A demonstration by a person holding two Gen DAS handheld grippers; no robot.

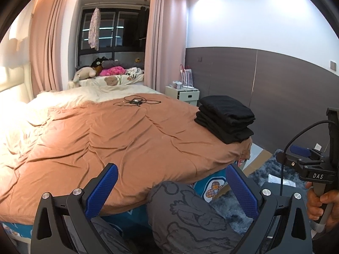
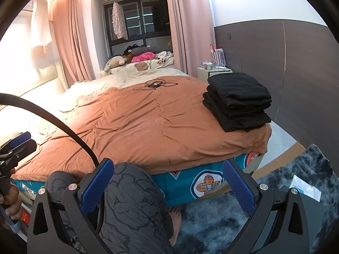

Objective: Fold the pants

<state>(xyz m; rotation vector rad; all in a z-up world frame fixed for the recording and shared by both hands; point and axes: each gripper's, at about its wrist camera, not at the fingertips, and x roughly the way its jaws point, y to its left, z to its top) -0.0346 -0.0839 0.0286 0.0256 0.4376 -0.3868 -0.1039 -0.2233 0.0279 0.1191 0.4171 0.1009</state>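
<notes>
**Folded stack sits at the bed corner, both grippers empty**

The bed (image 1: 110, 131) fills most of both views, covered by a rumpled orange-brown blanket (image 2: 148, 127) with a cream sheet beyond it at about 11 o'clock. On the floor at 4 to 5 o'clock lies a shaggy grey-blue rug (image 2: 296, 190), and a pale nightstand (image 1: 186, 94) stands past the bed's far right corner.

The pants (image 2: 238, 101), black and apparently already folded into a layered stack, rest on the blanket at roughly 2 o'clock, right at the bed's near-right corner, close to both edges. I cannot tell how many garments the stack holds. A tangle of black cable (image 1: 137, 101) lies mid-bed at 12 o'clock.

The left gripper (image 1: 171, 192) is spread wide with nothing between its blue pads, held low over the person's patterned grey trouser leg (image 1: 190, 216). The right gripper (image 2: 169, 188) is likewise spread and empty. Both are well apart from the stack.

Judging from this, the folding looks finished or nearly so. The risk is the stack's position: a nudge from a gripper could tip the layers off the corner onto the floor. No unfolded pants are in view.
</notes>
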